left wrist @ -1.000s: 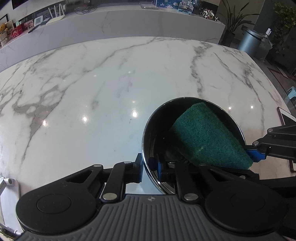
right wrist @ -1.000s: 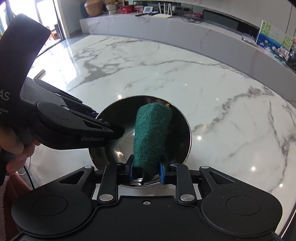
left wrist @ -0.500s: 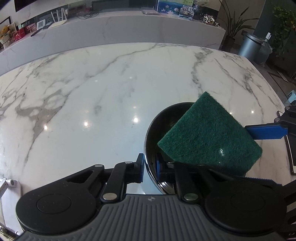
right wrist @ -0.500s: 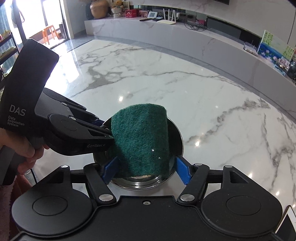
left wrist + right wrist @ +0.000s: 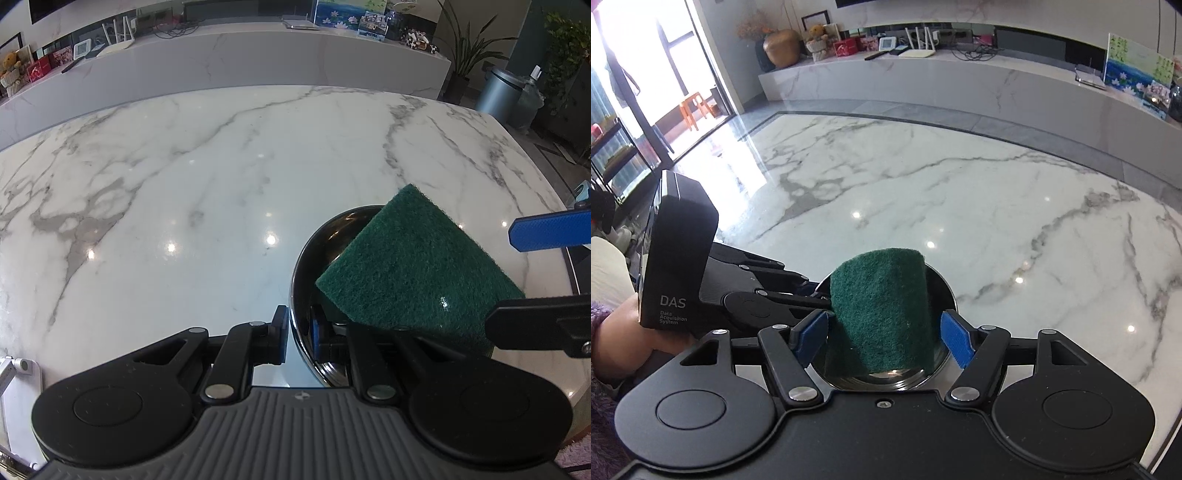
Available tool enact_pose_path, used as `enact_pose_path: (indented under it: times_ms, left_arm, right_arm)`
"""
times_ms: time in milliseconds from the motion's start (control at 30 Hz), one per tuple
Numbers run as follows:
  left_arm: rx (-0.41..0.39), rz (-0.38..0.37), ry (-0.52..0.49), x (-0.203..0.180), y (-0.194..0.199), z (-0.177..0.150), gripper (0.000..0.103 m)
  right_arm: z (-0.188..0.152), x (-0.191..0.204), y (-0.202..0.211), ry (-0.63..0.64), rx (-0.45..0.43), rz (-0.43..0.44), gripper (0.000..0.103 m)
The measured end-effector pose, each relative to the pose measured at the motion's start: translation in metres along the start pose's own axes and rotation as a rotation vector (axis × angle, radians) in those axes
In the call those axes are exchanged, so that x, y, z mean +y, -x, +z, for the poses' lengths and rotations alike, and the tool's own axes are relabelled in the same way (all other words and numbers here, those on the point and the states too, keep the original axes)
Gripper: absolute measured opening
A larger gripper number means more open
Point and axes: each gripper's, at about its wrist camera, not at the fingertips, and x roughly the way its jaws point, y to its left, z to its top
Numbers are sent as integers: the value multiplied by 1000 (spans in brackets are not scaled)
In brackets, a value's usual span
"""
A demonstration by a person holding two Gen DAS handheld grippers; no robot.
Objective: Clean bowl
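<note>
A shiny steel bowl (image 5: 343,229) sits on the white marble table (image 5: 184,184), near its right front corner. My left gripper (image 5: 298,332) is shut on the bowl's near rim, one pad outside and one inside. A dark green scouring pad (image 5: 417,266) stands curved in the bowl, leaning over its right side. In the right wrist view the scouring pad (image 5: 882,310) rises from the bowl (image 5: 940,288) between the spread blue pads of my right gripper (image 5: 884,334), which is open; the right pad stands clear of it. The left gripper (image 5: 812,291) comes in from the left.
A person's hand (image 5: 620,332) holds the left gripper's black handle. The table's right edge (image 5: 546,177) runs close to the bowl. A long marble counter (image 5: 258,62) with small items lies beyond the table. A white object (image 5: 14,369) sits at the near left.
The right gripper's jaws have spread wide and released the squeezed scouring pad, which has unfolded broader in the bowl. The right gripper has lifted slightly. The left gripper keeps its hold.
</note>
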Motion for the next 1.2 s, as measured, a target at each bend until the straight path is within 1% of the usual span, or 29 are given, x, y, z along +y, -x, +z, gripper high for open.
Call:
enact_pose_path:
  times_ms: [133,167,200,333,367,400,433,467,500,567,667,900,1000,1100,1200]
  left_arm:
    - [-2,-3,-2,1,0,0,11]
    - [-2,-5,-1,2,0,0,11]
    - [-1,-7,-1,2,0,0,11]
    - [0,-8,-4,3,0,0,11]
    - [0,-8,-4,3,0,0,11]
    - [0,-8,-4,3,0,0,11]
    - [0,-10,-3,4,0,0,11]
    - [0,-11,-2,4,0,1,11]
    - [0,-11,-2,4,0,0,11]
    - [0,-13,-3,4,0,0,11]
    - [0,-13,-8,3,0,1,10]
    - [-14,-19,-13,1,1,1,10]
    - [-31,-30,-16,-1,5,2,10]
    - [-45,-26,-31,-6,8,4,11]
    - [-47,-27,-35,-9,8,5,12]
  right_arm:
    - [8,-3,-16,12,52,12,64]
    - [10,-3,-20,16,64,15,57]
    - [10,-3,-22,15,71,19,47]
    - [13,-5,-31,11,108,23,42]
    - [12,-7,-33,7,116,25,39]
    - [11,-8,-35,4,122,24,31]
    - [10,-9,-36,2,128,20,28]
    - [8,-10,-39,1,134,11,22]
    - [7,-12,-41,-2,140,-2,20]
    - [3,-16,-46,-12,151,-33,18]
    - [0,-20,-50,-19,164,-48,17]
    - [0,-12,-61,36,196,-125,15]
    - [0,-12,-64,40,209,-145,15]
    - [0,-16,-65,27,218,-154,15]
    - [-2,-16,-65,31,220,-164,15]
